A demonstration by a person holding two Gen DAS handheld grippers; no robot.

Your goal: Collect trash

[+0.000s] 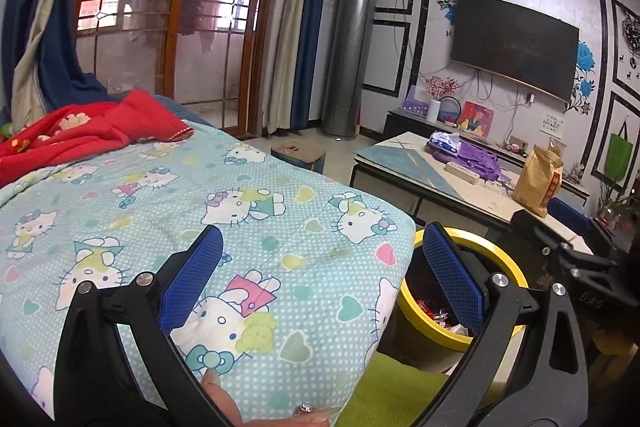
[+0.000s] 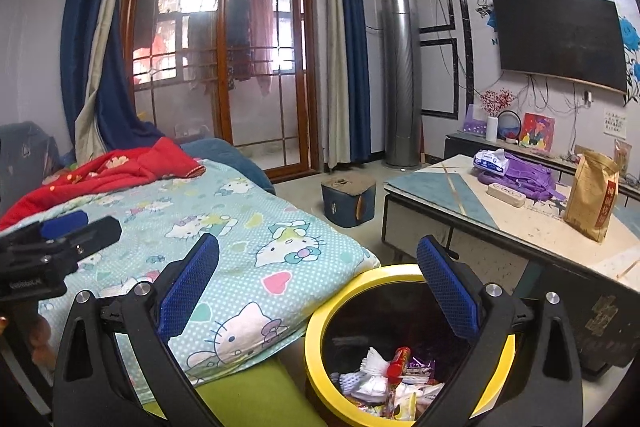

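Observation:
A yellow-rimmed trash bin [image 2: 320, 323] stands by the bed's corner, holding wrappers and crumpled paper [image 2: 394, 383]. My right gripper [image 2: 318, 287] is open and empty, just above the bin's near rim. My left gripper [image 1: 322, 271] is open and empty, over the Hello Kitty quilt [image 1: 240, 211], with the bin [image 1: 508, 263] behind its right finger. The left gripper also shows at the left edge of the right wrist view [image 2: 60, 231]. The right gripper's body shows at the right of the left wrist view [image 1: 560, 247].
A coffee table [image 2: 520, 227] at right carries a brown paper bag [image 2: 592, 197], a purple backpack [image 2: 524, 175], a tissue pack [image 2: 492, 159] and a power strip [image 2: 506, 195]. A red blanket [image 2: 120, 167] lies at the bed's far end. A small blue stool [image 2: 348, 199] stands on the floor.

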